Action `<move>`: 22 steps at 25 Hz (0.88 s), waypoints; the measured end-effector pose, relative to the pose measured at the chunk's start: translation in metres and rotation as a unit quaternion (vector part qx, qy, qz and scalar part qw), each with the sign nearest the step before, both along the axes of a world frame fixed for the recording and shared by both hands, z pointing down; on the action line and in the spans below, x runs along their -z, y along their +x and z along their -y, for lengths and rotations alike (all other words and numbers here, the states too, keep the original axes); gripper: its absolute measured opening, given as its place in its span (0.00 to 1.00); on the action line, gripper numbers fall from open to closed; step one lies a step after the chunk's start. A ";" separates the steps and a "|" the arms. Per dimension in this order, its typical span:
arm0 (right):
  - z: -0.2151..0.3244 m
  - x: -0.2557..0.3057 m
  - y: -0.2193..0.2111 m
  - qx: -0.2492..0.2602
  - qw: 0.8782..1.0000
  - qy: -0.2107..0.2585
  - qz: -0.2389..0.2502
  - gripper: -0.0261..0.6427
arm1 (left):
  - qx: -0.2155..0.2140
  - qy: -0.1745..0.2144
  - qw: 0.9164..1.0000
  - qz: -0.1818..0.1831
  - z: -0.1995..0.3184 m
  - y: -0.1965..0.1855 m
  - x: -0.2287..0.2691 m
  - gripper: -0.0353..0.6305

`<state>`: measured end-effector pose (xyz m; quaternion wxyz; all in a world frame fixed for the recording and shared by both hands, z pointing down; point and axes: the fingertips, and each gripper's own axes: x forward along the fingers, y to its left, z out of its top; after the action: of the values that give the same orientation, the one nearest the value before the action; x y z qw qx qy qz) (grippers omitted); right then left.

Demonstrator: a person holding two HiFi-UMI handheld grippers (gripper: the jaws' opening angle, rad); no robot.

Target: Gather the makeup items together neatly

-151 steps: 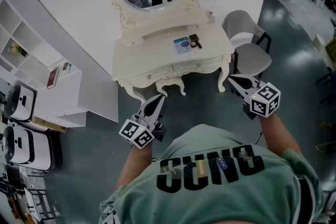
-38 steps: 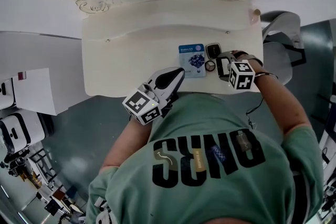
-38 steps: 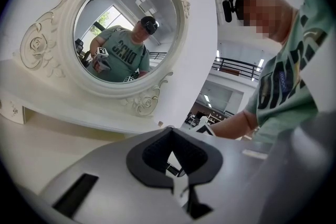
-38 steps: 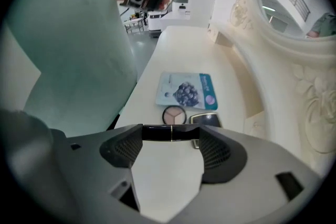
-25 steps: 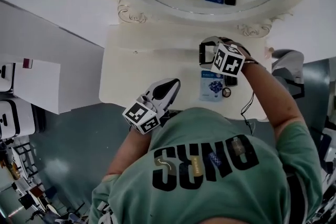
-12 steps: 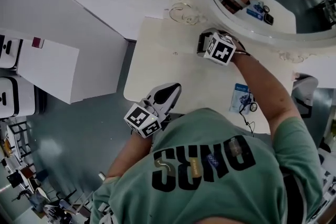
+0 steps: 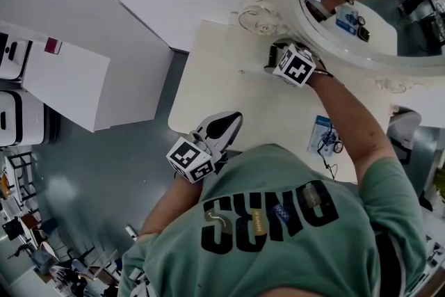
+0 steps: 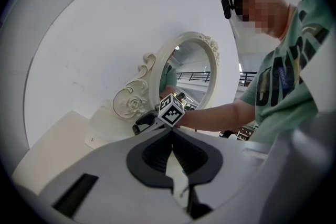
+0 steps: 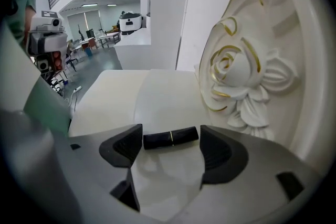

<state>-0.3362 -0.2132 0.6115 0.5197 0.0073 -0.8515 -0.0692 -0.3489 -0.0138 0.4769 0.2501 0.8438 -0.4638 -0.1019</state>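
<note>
A black lipstick tube [image 9: 157, 140] with a thin gold band lies crosswise on the white dressing table [image 7: 222, 83], close to the mirror's carved rose [image 9: 236, 76]. My right gripper [image 9: 171, 136] points steeply down at it with open jaws. The tube lies between the pads, and a sliver of gap shows at each end. In the head view that gripper [image 7: 272, 58] is at the table's back left, under the mirror frame. My left gripper [image 7: 235, 119] is shut and empty at the table's front edge, pointing level. A blue card [image 7: 320, 133] and small dark items [image 7: 335, 146] lie far to the right.
The oval mirror [image 7: 361, 3] with its ornate frame rises right behind the right gripper. A white cabinet [image 7: 66, 76] stands left of the table, across a strip of grey floor. A chair [image 7: 407, 125] is beyond the table's right end.
My right gripper has moved from above the blue card to the table's back left corner, by the carved mirror base. The left gripper has stayed shut at the front edge.
</note>
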 end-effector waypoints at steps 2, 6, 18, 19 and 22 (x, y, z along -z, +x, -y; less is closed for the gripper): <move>-0.004 0.012 0.003 -0.001 1.000 0.006 0.016 0.55 | -0.001 -0.001 1.000 0.002 -0.001 0.005 0.002 0.07; -0.019 0.071 0.025 -0.011 0.995 0.004 0.104 0.55 | -0.011 0.002 1.000 0.010 0.001 0.025 0.007 0.07; -0.069 0.115 0.332 -0.214 0.944 -0.055 0.246 0.55 | -0.244 -0.017 0.945 0.216 0.024 0.254 -0.054 0.17; -0.077 0.111 0.355 -0.231 0.938 -0.062 0.252 0.55 | -0.270 -0.020 0.932 0.241 0.025 0.277 -0.068 0.23; -0.100 0.107 0.415 -0.269 0.917 -0.076 0.284 0.55 | -0.334 -0.035 0.886 0.320 0.026 0.336 -0.121 0.37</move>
<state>0.0787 -0.1133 0.5048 0.2537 0.2156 -0.9321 0.1430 -0.0130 -0.0399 0.5977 0.1367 0.9264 -0.2123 0.2793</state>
